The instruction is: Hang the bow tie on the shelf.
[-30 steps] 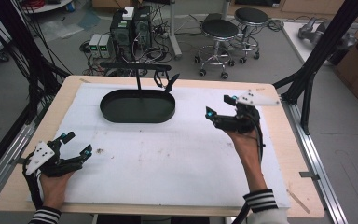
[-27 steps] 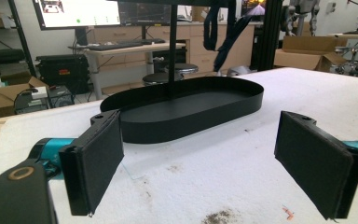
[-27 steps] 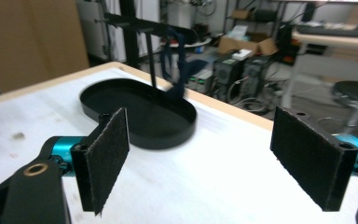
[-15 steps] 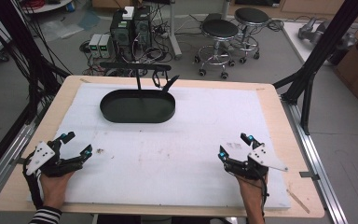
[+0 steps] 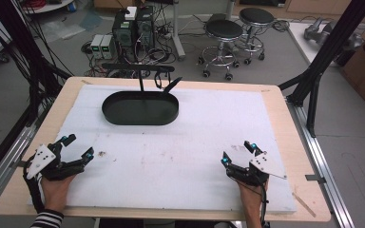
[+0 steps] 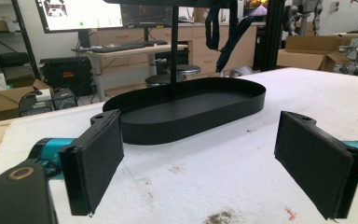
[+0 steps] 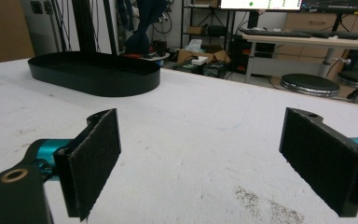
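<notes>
We see a black oval tray (image 5: 140, 108) lying on the far left part of the white foam mat (image 5: 180, 142), well apart from both grippers and with nothing visible inside it. A thin black post (image 5: 141, 83) rises at its far rim, under a dark crossbar.

In the left gripper view the tray (image 6: 191, 109) sits ahead of the jaws and between their lines of sight, far beyond the pads (image 6: 98, 161). In the right gripper view it (image 7: 95, 72) lies off toward the upper left, farther away.

Our left gripper (image 5: 76, 147) rests at the near left corner of the mat, its jaws spread wide with nothing between them. Our right gripper (image 5: 237, 153) rests at the near right, jaws likewise wide apart and empty, over bare mat with a few dark specks.

The mat covers a wooden table (image 5: 285, 118). Beyond it stand stools (image 5: 223, 31) and computer cases (image 5: 133, 28).
</notes>
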### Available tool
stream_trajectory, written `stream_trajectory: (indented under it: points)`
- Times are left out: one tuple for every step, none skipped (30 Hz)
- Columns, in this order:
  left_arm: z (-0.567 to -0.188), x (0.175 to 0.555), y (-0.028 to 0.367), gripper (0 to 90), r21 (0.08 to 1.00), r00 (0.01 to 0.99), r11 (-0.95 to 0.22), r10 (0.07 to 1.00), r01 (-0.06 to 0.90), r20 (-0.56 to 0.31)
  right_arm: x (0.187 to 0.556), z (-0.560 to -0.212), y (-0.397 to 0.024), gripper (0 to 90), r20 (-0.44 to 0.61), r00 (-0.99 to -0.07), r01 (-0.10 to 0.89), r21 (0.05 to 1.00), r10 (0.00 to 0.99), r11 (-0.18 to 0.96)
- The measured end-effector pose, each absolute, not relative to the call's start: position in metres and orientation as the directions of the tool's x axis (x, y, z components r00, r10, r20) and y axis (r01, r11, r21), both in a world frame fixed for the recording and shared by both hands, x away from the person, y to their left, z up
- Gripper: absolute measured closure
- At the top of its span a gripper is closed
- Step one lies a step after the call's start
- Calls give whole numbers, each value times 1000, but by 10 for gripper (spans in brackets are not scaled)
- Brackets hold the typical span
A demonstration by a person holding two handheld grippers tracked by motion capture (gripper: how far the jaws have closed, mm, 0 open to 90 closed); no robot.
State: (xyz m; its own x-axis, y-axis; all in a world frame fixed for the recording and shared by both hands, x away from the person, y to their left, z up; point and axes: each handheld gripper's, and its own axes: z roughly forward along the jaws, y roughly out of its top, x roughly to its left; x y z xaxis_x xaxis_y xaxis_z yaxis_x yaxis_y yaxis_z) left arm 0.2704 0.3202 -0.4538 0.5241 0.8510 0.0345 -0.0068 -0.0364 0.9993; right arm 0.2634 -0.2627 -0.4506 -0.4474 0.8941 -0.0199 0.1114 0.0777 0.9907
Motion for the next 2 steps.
stream_trajectory:
  points:
    - [-454,270,320,159,999,523,-35,851,-7,34,264,-451,-263,117,-26,-448,108,991,894,83]
    - [-454,270,321,159,999,523,-35,852,-5,33,264,-451,-263,117,-30,-448,106,991,893,86]
